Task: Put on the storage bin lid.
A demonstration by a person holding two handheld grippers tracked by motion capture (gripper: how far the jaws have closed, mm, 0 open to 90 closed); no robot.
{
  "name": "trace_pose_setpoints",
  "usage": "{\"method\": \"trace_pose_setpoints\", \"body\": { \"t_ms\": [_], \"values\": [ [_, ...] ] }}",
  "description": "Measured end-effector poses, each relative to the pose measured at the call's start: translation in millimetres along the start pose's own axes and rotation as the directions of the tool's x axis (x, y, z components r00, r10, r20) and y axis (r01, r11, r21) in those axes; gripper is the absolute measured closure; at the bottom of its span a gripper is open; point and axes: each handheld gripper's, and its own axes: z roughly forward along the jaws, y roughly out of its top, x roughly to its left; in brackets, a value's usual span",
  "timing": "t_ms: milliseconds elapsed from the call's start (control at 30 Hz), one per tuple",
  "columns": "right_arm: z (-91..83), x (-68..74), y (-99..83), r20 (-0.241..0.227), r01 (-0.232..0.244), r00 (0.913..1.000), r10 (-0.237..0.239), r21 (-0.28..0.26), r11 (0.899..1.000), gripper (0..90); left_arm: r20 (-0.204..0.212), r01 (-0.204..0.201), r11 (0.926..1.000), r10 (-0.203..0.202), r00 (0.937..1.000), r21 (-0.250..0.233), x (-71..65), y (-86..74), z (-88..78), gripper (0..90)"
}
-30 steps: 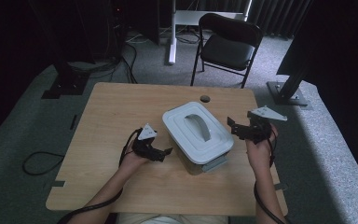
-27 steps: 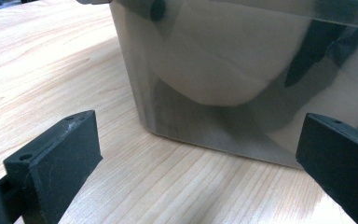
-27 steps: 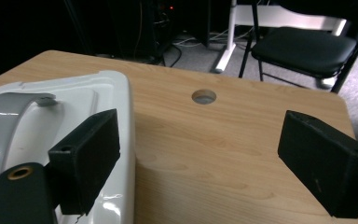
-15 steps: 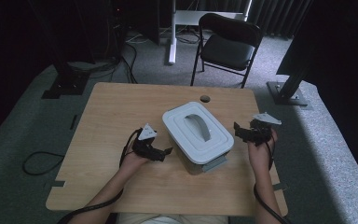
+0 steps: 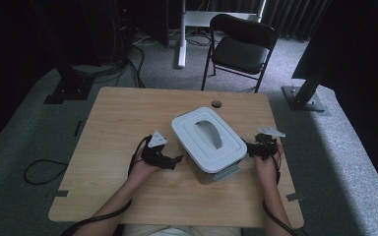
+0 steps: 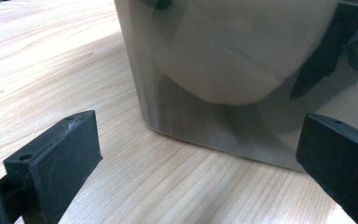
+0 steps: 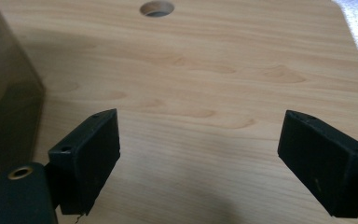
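Pale wood covers the bench (image 5: 128, 128), and in the high view a translucent box (image 5: 211, 162) with a white lid (image 5: 207, 138) sits a little right of the middle, nearer the front edge than the back one and turned at a slant to those edges. The lid is on and has a raised grey handle (image 5: 211, 132) along its centre. The left tool (image 5: 172, 161) rests low at the box's left side, its tips just beside the wall, and the left hand (image 5: 145, 169) grips it from behind. The right tool (image 5: 250, 150) sits at the box's right side, close to the lid's rim, with the right hand (image 5: 266, 164) behind it near the right edge of the bench. A round hole (image 5: 217, 104) lies in the bench near the back edge, behind the box. A black chair (image 5: 241, 46) stands on the carpet beyond the bench

In the left gripper view the left tool (image 6: 200, 158) stands wide, both black pads apart with bare bench between them. The box (image 6: 242, 79) rises just ahead, its rounded lower corner facing the gap, and a pale rounded shape shows dimly through the cloudy wall

In the right gripper view the right tool (image 7: 200, 158) is also wide, with nothing between its pads but wood grain. The box (image 7: 7, 112) wall stands at the left, just beside the left pad, and the round hole (image 7: 156, 8) shows far ahead
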Motion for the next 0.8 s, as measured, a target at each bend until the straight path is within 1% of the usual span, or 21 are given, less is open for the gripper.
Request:
{"method": "trace_pose_setpoints", "body": {
  "t_ms": [100,167,267,333,367,467,567,700,800],
  "values": [
    [1.1,5.5,-2.9,-0.027,-0.004,0.9996,0.003,-0.005,1.0,12.5,0.001,-0.002,1.0,0.002,1.0,0.001,-0.7,1.3,0.3,0.4],
    [1.3,10.1,-4.5,-0.028,0.015,0.9995,-0.015,-0.004,1.0,12.5,0.001,-0.001,1.0,0.001,1.0,-0.002,-0.4,2.0,0.4,0.4],
    [0.4,15.3,-6.7,-0.049,0.024,0.9985,-0.025,-0.011,1.0,12.5,0.0,-0.003,1.0,0.003,1.0,-0.002,-0.2,2.8,0.3,0.4],
    [-0.4,17.6,-7.5,-0.055,0.028,0.9981,-0.028,-0.013,1.0,12.5,-0.002,0.0,1.0,0.0,1.0,-0.003,-0.3,3.4,0.4,0.4],
    [-0.9,18.6,-7.7,-0.066,0.026,0.9975,-0.027,-0.015,1.0,12.5,-0.003,0.0,1.0,0.0,1.0,-0.004,-0.3,3.6,0.5,0.4],
    [-2.7,21.0,-7.9,-0.056,0.032,0.9979,-0.033,-0.017,0.999,13.8,-0.001,-0.001,1.0,0.001,1.0,-0.002,-0.4,4.2,1.1,0.4],
    [-3.3,20.6,-9.4,-0.075,0.019,0.997,-0.02,-0.015,1.0,14.8,0.0,-0.004,1.0,0.004,1.0,0.0,-0.7,4.7,1.7,0.4],
    [-5.4,25.5,-12.3,-0.11,0.023,0.9936,-0.024,-0.013,1.0,15.1,-0.003,-0.001,1.0,0.001,1.0,0.002,0.8,4.7,0.7,0.4],
    [-8.2,29.9,-14.0,-0.112,0.033,0.9931,-0.034,-0.019,0.999,15.0,-0.009,0.002,1.0,-0.002,1.0,0.005,2.8,4.5,-1.4,0.4]
  ]
}}
